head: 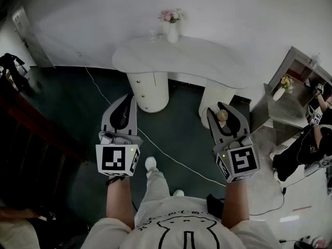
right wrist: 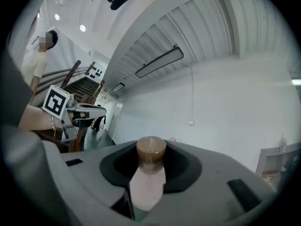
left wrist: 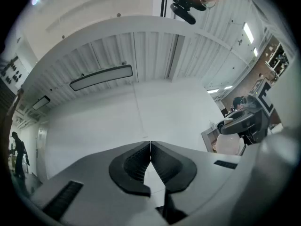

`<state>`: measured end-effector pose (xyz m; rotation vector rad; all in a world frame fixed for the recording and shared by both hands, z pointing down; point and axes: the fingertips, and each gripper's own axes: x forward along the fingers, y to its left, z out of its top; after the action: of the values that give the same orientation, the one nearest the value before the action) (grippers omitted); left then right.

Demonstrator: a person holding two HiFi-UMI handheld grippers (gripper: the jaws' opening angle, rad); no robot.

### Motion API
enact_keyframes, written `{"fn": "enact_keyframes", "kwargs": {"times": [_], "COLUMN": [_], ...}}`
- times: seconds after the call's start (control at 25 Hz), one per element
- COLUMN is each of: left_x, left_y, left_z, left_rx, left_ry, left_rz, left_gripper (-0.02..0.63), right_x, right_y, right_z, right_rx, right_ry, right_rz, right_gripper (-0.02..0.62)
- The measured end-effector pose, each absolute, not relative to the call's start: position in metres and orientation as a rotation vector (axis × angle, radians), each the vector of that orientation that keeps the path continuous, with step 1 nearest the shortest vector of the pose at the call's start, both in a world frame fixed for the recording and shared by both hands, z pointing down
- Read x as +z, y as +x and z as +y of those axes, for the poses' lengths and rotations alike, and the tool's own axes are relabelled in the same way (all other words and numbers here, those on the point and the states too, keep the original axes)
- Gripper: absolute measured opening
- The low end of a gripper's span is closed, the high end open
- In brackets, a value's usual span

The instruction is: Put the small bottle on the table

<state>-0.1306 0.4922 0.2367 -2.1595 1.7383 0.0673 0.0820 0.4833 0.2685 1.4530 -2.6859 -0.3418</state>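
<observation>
My right gripper is shut on the small bottle, a pale bottle with a brown round cap. In the right gripper view the bottle stands between the jaws, its cap poking up past the pads of the right gripper. My left gripper is shut with nothing in it; in its own view the left gripper has its ribbed pads meeting. Both grippers hang over dark floor, short of the white table ahead. The left gripper also shows in the right gripper view.
The table stands on two round white pedestals. A white vase of pink flowers is at its far edge. A cable crosses the dark floor. A grey shelf unit and another person are at the right, a dark railing at the left.
</observation>
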Motion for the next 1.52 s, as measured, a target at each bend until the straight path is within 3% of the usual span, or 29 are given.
{"fn": "enact_keyframes", "kwargs": {"times": [0.8,1.52], "left_x": [0.231,0.245], "left_y": [-0.163,-0.226], "left_z": [0.392,0.19], "left_rx": [0.101,0.155], "left_ry": [-2.176,-2.296], "left_rz": [1.745,1.702], "left_gripper": [0.005,0.005], "right_x": [0.274,0.277], "right_y": [0.073,0.004], "right_z": [0.394,0.213], "right_rx": [-0.262,-0.229], "right_ry": [1.534,1.573], "right_rz": [-2.648,-2.561], "right_gripper": [0.12,0.12]}}
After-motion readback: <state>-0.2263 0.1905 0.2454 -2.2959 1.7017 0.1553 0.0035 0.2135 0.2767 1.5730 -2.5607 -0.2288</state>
